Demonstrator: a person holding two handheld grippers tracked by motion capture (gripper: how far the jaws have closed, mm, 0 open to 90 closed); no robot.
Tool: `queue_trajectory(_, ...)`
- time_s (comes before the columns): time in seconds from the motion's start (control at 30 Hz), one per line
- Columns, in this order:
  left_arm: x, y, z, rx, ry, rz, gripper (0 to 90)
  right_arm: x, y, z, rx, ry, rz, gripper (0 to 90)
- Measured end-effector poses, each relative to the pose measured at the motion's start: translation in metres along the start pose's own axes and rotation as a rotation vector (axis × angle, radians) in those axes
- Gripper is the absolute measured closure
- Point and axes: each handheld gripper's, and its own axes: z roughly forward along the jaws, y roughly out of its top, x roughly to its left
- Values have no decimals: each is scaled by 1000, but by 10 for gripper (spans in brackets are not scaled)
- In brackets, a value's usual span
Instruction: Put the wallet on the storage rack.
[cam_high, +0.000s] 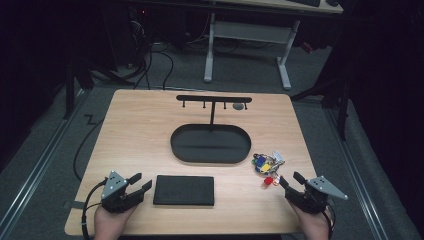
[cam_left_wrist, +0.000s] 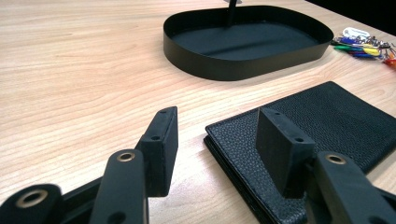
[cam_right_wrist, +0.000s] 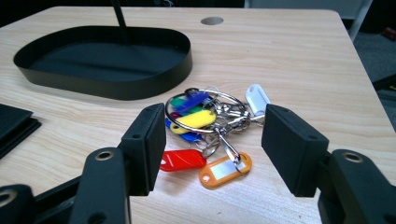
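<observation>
While both grippers waited at the near edge of the table (cam_high: 135, 120), one wallet and one bunch of keys lay in front of the oval tray (cam_high: 176, 145).

The flat black pebbled wallet (cam_high: 183, 190) lay just nearer than the tray, the left gripper (cam_high: 140, 182) beside it, jaws apart and empty. To the tray's right, the keys (cam_high: 266, 165) carried seven coloured tags; the right gripper (cam_high: 291, 180) stood wide and empty just short of them.

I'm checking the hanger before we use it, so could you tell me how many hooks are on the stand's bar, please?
4, hanging in a row under the black bar: one near its left end, two either side of the post, one near the right end, by the table's round grommet.
</observation>
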Motion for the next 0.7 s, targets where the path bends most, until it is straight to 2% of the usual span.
queue_trajectory(0.1,-4,1,1,4,8,41,490,-1,-1,3,18,7,-2,402)
queue_trajectory(0.27,-10,0,4,27,4,77,489,-3,-2,6,34,27,1,402)
queue_trajectory(0.53,-10,-2,2,29,11,82,490,-5,-2,9,42,37,1,402)
queue_trajectory(0.6,-9,-2,1,33,-2,89,543,-4,-2,11,44,41,1,402)
queue_trajectory(0.7,-10,-3,1,40,10,97,571,-4,-1,13,46,45,-10,403)
